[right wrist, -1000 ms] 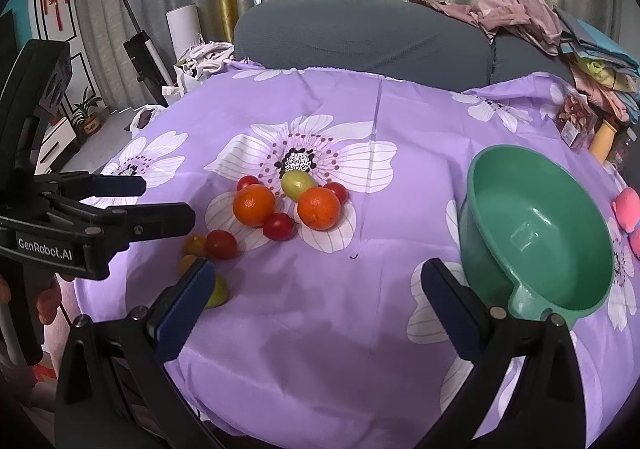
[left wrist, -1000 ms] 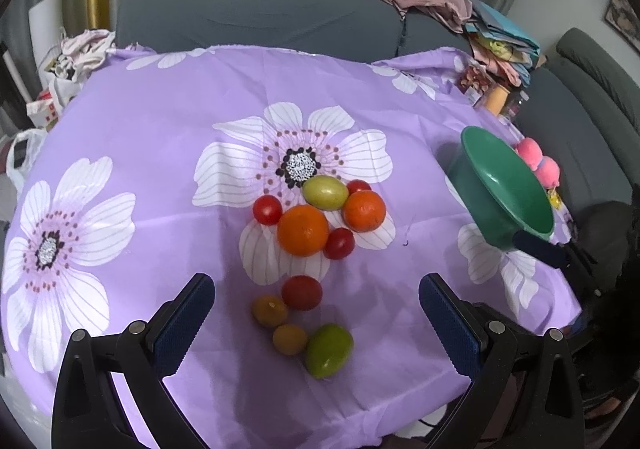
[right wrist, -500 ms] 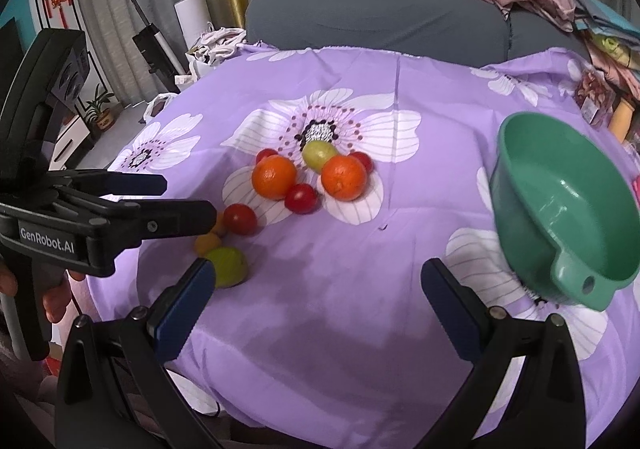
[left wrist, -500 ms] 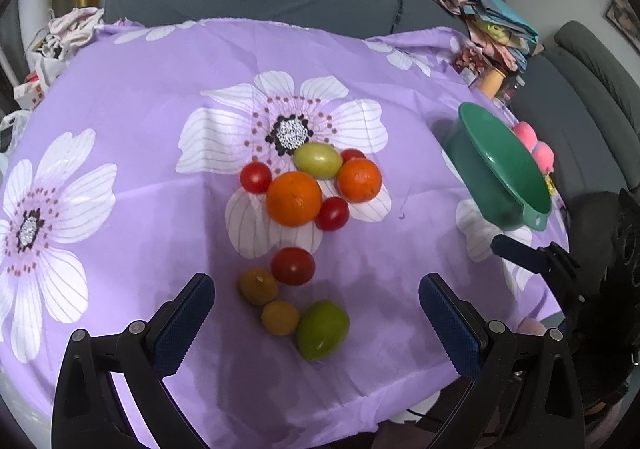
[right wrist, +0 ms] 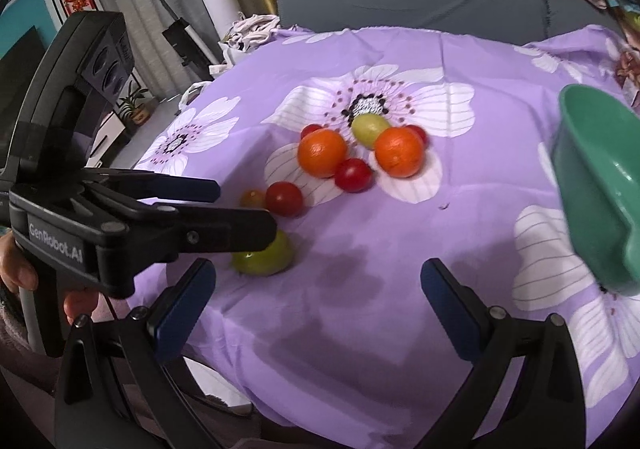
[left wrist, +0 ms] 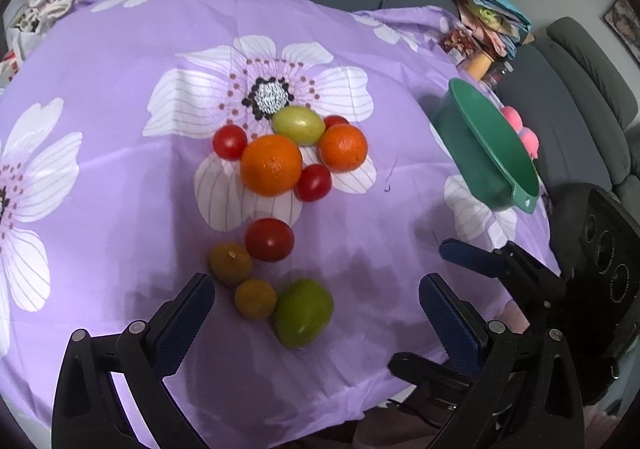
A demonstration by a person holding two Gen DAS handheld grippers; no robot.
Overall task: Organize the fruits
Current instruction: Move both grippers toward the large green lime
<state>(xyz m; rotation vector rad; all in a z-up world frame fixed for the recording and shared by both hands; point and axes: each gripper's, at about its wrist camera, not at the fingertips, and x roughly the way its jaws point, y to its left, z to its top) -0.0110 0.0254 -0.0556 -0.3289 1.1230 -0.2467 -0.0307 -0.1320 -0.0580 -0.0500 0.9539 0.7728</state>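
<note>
Change: we have lowered the left gripper (left wrist: pixel 316 313) toward the green fruit (left wrist: pixel 303 312) at lower centre (pick likely next).
Grippers: left and right gripper (right wrist: pixel 318 301) both spread, empty.
Bowl (left wrist: pixel 488 153): right edge, empty.

Left tongs (left wrist: pixel 316 319) spread wide, right tongs (right wrist: pixel 318 299) likewise, empty

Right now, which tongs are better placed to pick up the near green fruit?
Left. The left tongs are open and frame the near green fruit; the right tongs are open too but sit off to its side.
</note>
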